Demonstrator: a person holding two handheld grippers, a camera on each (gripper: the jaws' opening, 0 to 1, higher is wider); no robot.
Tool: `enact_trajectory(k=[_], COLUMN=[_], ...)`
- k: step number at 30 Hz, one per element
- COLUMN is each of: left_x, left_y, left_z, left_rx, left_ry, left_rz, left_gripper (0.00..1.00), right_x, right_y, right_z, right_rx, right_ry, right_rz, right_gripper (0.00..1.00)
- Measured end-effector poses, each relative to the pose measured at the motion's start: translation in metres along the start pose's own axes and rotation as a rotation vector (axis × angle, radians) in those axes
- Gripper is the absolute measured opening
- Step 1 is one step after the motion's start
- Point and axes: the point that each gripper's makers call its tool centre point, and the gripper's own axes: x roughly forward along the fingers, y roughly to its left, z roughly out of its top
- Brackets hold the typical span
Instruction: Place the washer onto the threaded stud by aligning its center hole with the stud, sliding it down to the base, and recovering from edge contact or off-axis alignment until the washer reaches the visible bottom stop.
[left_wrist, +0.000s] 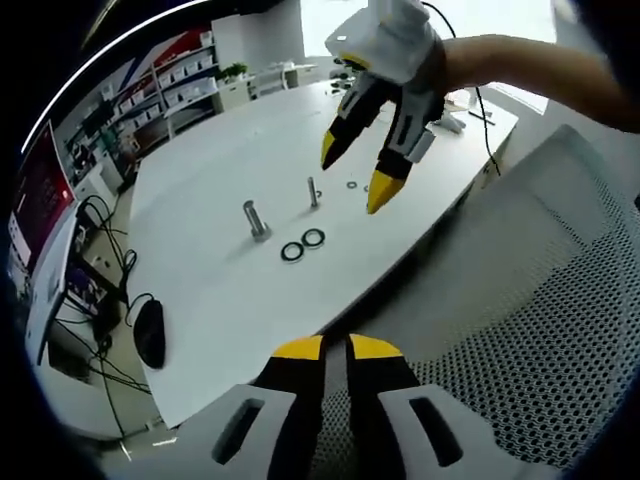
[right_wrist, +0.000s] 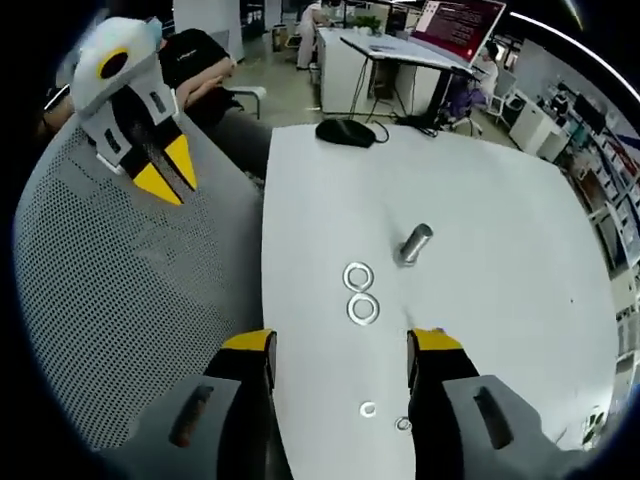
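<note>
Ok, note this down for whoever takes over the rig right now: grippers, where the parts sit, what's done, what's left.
Left gripper: shut, empty, held back over the mesh chair.
Right gripper: open, empty, above the table.
Two large washers lie flat, touching, near the thick stud; a thinner stud stands beyond it, with smaller washers close by.
Done: nothing, no washer picked or threaded.
Left: grasp a washer, align, slide to base.

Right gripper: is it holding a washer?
No, the right gripper is open and empty; the two washers lie on the table.

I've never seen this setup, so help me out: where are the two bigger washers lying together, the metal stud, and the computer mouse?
Two larger washers (right_wrist: 359, 292): right gripper view, ring of the nearer one.
Stud (right_wrist: 413, 243): right gripper view, its shaft.
Computer mouse (left_wrist: 150, 333): left gripper view, its top.
</note>
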Motion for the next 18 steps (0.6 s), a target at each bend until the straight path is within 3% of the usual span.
enact_trajectory(k=[6, 10, 18], left_x=[0.002, 0.002, 0.002], left_y=[0.000, 0.000, 0.001], left_z=[-0.002, -0.001, -0.002], left_rx=[-0.011, -0.011, -0.030], left_ry=[0.009, 0.007, 0.015], left_rz=[-0.010, -0.009, -0.006], left_gripper=[0.05, 0.05, 0.06], right_x=[0.022, 0.036, 0.064], right_y=[-0.005, -0.011, -0.015], right_z=[-0.005, -0.011, -0.019], right_rx=[-0.026, -0.073, -0.103], right_ry=[0.058, 0.109, 0.184], right_rz=[0.075, 0.088, 0.116], right_gripper=[0.53, 0.46, 0.46])
